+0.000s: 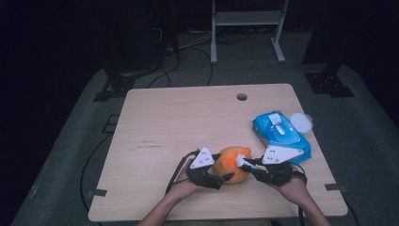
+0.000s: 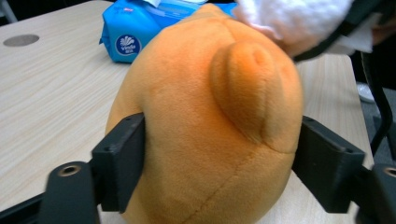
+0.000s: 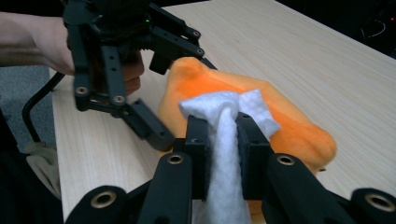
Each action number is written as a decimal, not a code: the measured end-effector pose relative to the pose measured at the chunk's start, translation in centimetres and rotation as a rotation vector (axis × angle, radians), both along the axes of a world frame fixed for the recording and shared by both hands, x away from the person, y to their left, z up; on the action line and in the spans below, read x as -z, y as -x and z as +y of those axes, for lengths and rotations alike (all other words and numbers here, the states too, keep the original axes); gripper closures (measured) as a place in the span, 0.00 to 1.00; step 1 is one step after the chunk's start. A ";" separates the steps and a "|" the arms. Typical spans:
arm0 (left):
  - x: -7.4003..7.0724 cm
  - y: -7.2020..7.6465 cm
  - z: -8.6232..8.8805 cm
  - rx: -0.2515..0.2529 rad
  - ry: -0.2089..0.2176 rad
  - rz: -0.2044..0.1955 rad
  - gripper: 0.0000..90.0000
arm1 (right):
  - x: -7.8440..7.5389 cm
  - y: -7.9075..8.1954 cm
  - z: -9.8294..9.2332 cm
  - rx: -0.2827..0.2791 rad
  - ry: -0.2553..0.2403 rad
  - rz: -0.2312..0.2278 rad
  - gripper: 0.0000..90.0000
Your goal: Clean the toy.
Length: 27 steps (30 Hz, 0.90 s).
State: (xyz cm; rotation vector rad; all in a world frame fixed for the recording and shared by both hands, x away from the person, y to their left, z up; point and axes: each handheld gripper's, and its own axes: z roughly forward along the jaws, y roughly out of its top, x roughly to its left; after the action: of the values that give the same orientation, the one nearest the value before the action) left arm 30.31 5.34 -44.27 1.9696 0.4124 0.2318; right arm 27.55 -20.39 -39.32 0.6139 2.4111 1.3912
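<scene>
While my left gripper (image 1: 225,177) brackets the orange plush toy (image 1: 233,163) from its near side, my right gripper (image 1: 241,162) comes in from the other side with a white wipe (image 3: 227,140) pinched tight between its jaws. In the left gripper view, the two black jaws sit at either flank of the toy's round body, their inner faces right against the fur; I have the toy clamped, soft as it is. One stubby orange ear or limb sticks out toward the camera. In the right gripper view, the wipe runs up between my jaws and bunches out above them, its crumpled end lying against the top of the toy. My left gripper shows beyond it there, reaching round the plush. The toy sits on the light wooden table (image 1: 174,122), near the front edge and a little right of centre, between my two hands. Farther back on the right lies a blue pack of wipes (image 1: 281,134), with a round white lid (image 1: 301,123) just beside it at the table's edge.
</scene>
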 end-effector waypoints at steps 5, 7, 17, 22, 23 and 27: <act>0.0 0.3 -0.6 -0.017 -0.024 -0.062 0.35 | 0.3 -0.4 -1.2 0.059 -0.010 0.009 0.85; 0.0 0.4 -0.6 -0.024 -0.024 -0.069 0.40 | -0.1 0.1 -0.4 0.039 0.000 -0.007 0.85; -0.3 0.9 -0.9 -0.035 -0.041 -0.103 0.44 | -0.9 0.9 2.1 -0.033 0.004 -0.053 0.85; -0.3 0.7 -0.7 -0.019 -0.031 -0.089 0.40 | -0.6 0.0 0.2 0.032 -0.006 -0.042 0.85; -0.2 0.8 -0.7 -0.014 -0.033 -0.098 0.40 | -0.4 -0.2 -0.2 0.040 -0.010 -0.036 0.85; -0.1 1.0 -1.4 -0.027 -0.055 -0.127 0.36 | -0.4 -0.3 -1.0 0.070 -0.030 -0.022 0.85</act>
State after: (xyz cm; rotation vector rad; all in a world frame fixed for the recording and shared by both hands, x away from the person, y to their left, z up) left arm 29.28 3.96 -44.14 1.9908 0.3536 0.3876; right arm 27.85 -21.37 -38.96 0.6803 2.3322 1.4004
